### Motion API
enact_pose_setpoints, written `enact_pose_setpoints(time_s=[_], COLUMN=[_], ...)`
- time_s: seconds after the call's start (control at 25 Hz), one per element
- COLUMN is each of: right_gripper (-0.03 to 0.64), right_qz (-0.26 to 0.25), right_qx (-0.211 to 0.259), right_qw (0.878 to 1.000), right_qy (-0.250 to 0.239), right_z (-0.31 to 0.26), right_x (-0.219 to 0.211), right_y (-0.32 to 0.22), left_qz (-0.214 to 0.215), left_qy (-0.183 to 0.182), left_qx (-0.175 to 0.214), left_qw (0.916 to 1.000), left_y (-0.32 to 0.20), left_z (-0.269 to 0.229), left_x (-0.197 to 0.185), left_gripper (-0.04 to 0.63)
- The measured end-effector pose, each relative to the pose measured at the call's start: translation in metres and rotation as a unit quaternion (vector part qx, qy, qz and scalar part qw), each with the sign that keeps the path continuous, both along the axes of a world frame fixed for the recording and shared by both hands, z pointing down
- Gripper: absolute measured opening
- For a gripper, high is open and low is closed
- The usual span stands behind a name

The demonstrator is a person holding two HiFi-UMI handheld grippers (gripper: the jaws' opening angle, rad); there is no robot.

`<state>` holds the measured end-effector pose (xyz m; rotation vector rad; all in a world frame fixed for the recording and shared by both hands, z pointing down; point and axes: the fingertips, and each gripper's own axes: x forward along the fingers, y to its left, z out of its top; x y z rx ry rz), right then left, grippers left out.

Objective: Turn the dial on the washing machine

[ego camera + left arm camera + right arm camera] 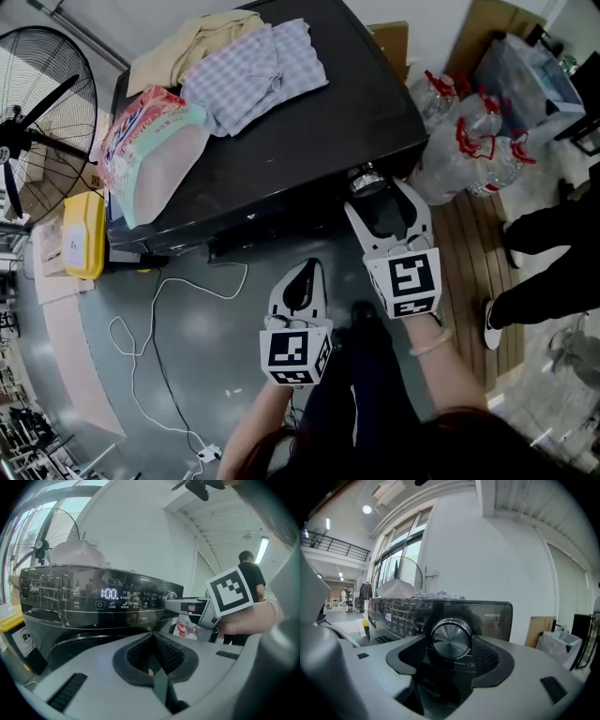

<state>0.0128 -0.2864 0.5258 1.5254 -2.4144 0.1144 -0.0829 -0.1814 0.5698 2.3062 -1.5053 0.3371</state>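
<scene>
Right claw (379, 201): spread wide, about as far as it looks able to go, with one jaw on either side of the dial (451, 639). From where I stand the pads bracket the knob without plainly pinching it, so I'd call it ungripped.

Dial: a round brushed-metal knob at the right end of the washing machine's (361, 103) dark front panel, just under the top edge and centred between those jaws.

Left claw (307, 272): jaws together with nothing in them. It is held back from the machine, lower than the right claw and to its left, and points towards the front panel.

Display (109, 594): lit and reading 1:00, with a row of small icons beside it, so the machine looks switched on.

Machine top: a checked cloth (253, 70), a beige cloth (192, 42) and a pink-and-white bag (150, 155), all well apart from the dial.

Around: a fan (37, 103) and a yellow box (82, 234) to the left, a white cable (159, 319) on the floor, and clear water bottles (469, 141) to the right.

Done so far: the approach is done, and the right claw is lined up squarely on the knob.

Still to do: I can't tell whether the dial has been turned. If it hasn't, the jaws must close on it and twist. If it has, the claw only needs to draw back.
</scene>
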Motion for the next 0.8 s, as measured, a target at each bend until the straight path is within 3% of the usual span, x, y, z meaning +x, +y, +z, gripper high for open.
enact_pose_setpoints(time_s=[0.16,0.36,0.64,0.8], right_gripper=[0.304,0.284,0.290,0.290], right_qz=[-0.003,0.003,0.037,0.044], right_qx=[0.014,0.014,-0.016,-0.023], right_qw=[0.999,0.999,0.996,0.992], right_qy=[0.041,0.042,-0.086,-0.115], right_z=[-0.002,-0.002,0.002,0.002], right_x=[-0.001,0.001,0.009,0.009], right_y=[-0.001,-0.004,-0.004,-0.004], left_qz=[0.001,0.003,0.006,0.010], left_qy=[0.001,0.001,0.002,0.002], left_qx=[-0.001,-0.001,0.000,0.000], left_qw=[1.0000,1.0000,1.0000,1.0000], left_y=[-0.001,-0.004,-0.005,-0.004], left_z=[0.001,0.002,0.001,0.002], left_x=[0.002,0.002,0.004,0.005], left_gripper=[0.017,0.017,0.017,0.017])
